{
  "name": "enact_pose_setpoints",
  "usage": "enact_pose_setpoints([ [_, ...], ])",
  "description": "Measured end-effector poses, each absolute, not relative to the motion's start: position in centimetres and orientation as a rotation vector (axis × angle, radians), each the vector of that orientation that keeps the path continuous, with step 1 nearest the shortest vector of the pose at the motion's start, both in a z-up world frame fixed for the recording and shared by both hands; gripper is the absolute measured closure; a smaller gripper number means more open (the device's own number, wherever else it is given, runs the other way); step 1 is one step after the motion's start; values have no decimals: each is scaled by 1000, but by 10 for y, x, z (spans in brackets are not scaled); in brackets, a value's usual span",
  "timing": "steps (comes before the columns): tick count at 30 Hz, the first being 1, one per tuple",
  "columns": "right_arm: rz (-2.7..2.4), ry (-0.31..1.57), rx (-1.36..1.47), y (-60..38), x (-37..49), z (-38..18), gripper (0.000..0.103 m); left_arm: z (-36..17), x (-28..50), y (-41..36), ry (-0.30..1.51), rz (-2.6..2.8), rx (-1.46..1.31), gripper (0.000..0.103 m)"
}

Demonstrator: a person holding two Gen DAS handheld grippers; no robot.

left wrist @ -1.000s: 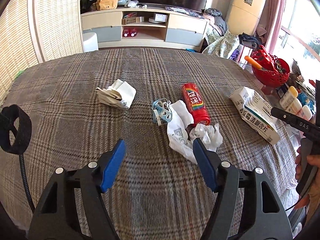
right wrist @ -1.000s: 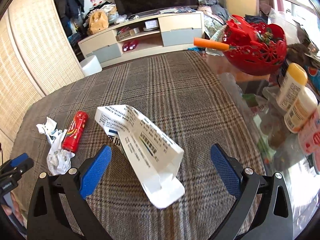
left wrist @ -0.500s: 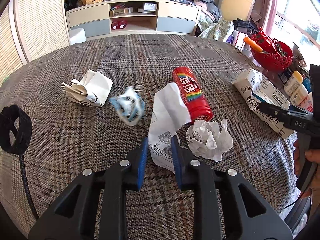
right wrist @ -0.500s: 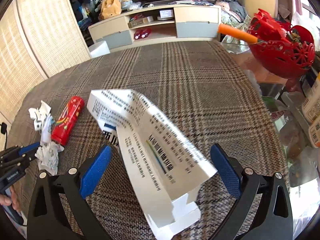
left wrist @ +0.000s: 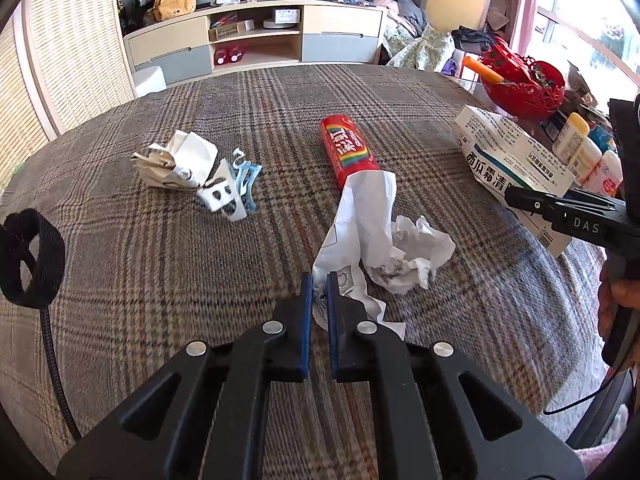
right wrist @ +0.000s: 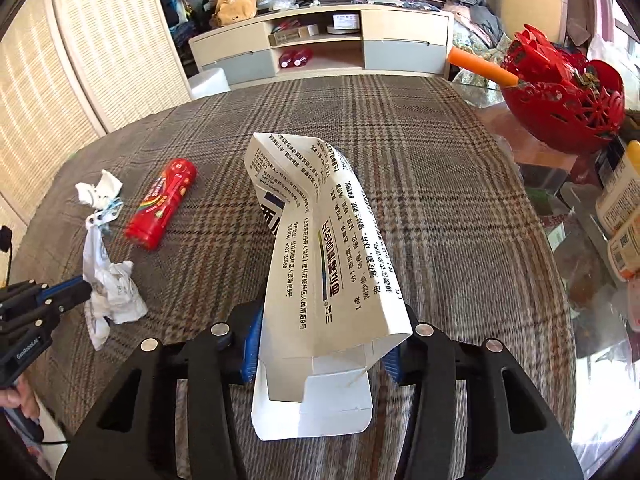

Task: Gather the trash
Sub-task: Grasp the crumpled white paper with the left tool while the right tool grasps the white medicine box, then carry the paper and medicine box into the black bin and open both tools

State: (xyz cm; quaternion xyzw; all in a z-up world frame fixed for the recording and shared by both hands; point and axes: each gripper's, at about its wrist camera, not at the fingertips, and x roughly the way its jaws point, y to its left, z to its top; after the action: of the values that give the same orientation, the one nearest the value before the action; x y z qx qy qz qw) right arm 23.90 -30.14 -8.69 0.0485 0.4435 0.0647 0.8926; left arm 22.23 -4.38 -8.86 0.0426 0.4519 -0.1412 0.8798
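Observation:
My left gripper (left wrist: pixel 318 280) is shut on the near end of a white paper wrapper (left wrist: pixel 362 216), which stretches up toward a red candy tube (left wrist: pixel 347 151). A crumpled white paper ball (left wrist: pixel 416 254) lies just right of it. A second crumpled paper (left wrist: pixel 176 160) and a blue-white plastic scrap (left wrist: pixel 230 192) lie at the left. My right gripper (right wrist: pixel 320 354) is shut on a bent white medicine box (right wrist: pixel 324 240), which also shows in the left wrist view (left wrist: pixel 516 160). The red tube (right wrist: pixel 162 204) and paper ball (right wrist: pixel 116 292) lie to its left.
The trash lies on a plaid-covered table (left wrist: pixel 160 260). A red basket (right wrist: pixel 560 92) with an orange stick stands at the far right edge, beside several bottles (right wrist: pixel 618 200) on glass. A TV cabinet (left wrist: pixel 256 44) stands behind. A black strap loop (left wrist: pixel 30 256) hangs at left.
My left gripper closed on the white wrapper and lifted its end. My right gripper closed on the medicine box, bending it. The blue scrap shifted left toward the crumpled paper.

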Motion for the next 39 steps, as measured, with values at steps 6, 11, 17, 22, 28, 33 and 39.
enact_pose_setpoints([
  [6,146,926,126,-292,190,-86,56,-84,176,-34,945,-296,70,98],
  [11,176,923,166,-279,137,-90,56,-84,130,-21,946,-295,26,99],
  [17,231,909,163,-252,77,-103,56,-93,78,-17,955,-310,1,99],
  [22,282,884,210,-242,36,-112,56,-99,32,-16,943,-310,2,99],
  [28,306,929,189,-227,4,-127,57,-116,-14,-14,957,-320,-20,99],
  [33,317,1030,186,-217,-16,-156,57,-137,-29,-11,997,-317,-33,99],
  [39,319,1107,186,-204,-17,-181,57,-172,-38,-14,1064,-312,-39,99],
])
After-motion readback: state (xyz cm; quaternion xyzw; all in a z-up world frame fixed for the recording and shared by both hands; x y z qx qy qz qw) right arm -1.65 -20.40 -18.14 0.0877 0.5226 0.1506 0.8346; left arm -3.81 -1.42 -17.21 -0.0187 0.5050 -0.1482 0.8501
